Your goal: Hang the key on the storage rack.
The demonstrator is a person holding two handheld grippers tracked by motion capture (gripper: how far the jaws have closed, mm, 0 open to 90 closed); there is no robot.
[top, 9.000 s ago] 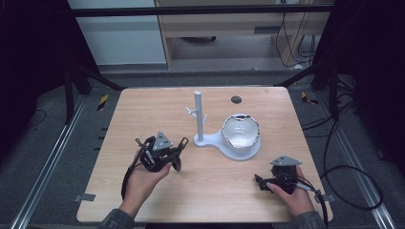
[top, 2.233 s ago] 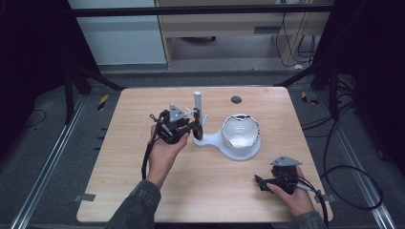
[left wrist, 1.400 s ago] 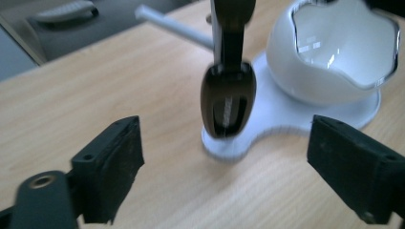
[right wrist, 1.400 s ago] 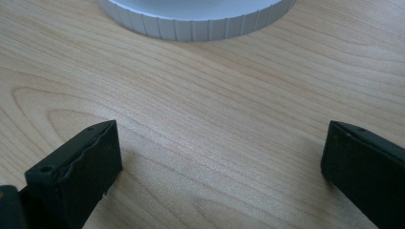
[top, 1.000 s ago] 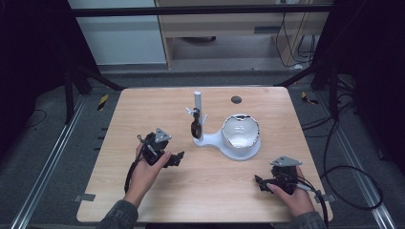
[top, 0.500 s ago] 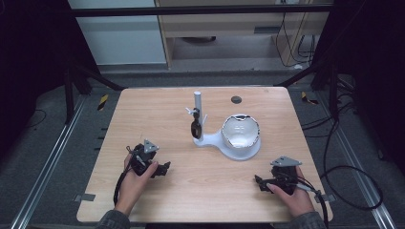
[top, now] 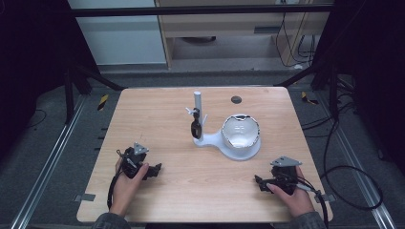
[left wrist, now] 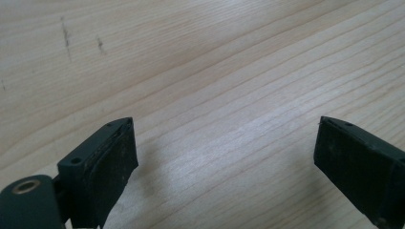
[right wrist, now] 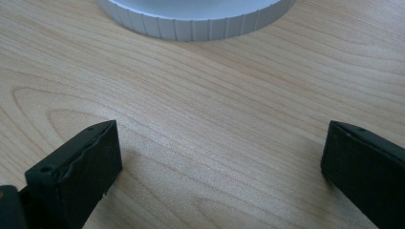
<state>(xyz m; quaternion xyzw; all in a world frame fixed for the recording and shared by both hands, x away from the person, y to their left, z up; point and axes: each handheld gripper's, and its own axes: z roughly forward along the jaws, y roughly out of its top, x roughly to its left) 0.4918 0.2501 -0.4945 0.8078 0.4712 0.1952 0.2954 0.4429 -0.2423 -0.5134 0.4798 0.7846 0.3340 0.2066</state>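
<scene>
A white stand (top: 208,140) with an upright post (top: 197,107) and a round bowl-like dish (top: 240,133) sits mid-table. A small black object (top: 194,127) hangs from a peg on the post. My left gripper (top: 155,170) rests low on the table's front left, open, jaws wide with bare wood between them (left wrist: 224,157). My right gripper (top: 258,181) lies at the front right, also open and empty (right wrist: 219,157). The stand's ribbed white base rim (right wrist: 196,19) is just ahead of the right jaws.
The wooden table (top: 157,114) has a dark round hole (top: 236,99) near its far edge. Metal rails and cables run along the floor on both sides. A cable trails from each gripper.
My left gripper went up to the post, left the black object hanging on the peg, then drew back to the front left of the table. The right gripper stayed put.
</scene>
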